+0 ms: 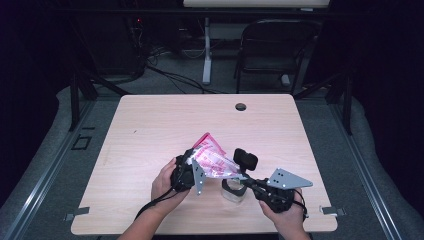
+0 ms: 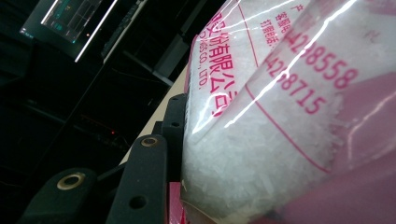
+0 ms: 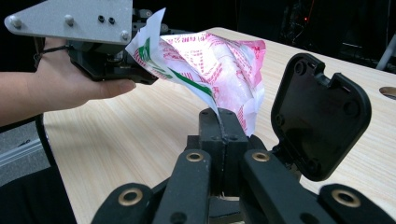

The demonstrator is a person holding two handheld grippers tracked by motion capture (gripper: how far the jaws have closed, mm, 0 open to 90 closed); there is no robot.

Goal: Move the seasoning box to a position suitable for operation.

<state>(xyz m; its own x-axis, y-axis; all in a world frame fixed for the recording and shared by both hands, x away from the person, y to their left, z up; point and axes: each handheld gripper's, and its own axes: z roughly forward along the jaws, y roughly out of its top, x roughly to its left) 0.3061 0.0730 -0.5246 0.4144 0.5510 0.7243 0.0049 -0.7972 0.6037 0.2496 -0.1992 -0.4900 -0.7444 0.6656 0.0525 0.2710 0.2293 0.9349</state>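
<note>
The bag (image 1: 212, 157) is clear plastic with pink print and a green stripe, packed with white crystals, and crumpled. It hangs above the table (image 1: 150, 130), near its 6 o'clock edge. The left gripper (image 1: 192, 167) clamps its 9 o'clock end; the right gripper (image 1: 243, 176) pinches a corner at 4 o'clock, jaws shut. A jar (image 1: 233, 190) with an open black lid (image 1: 245, 159) sits just below.

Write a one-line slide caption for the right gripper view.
Right gripper pinches a corner of a pink-printed plastic bag while the left gripper holds its far end above the wooden table.
</note>
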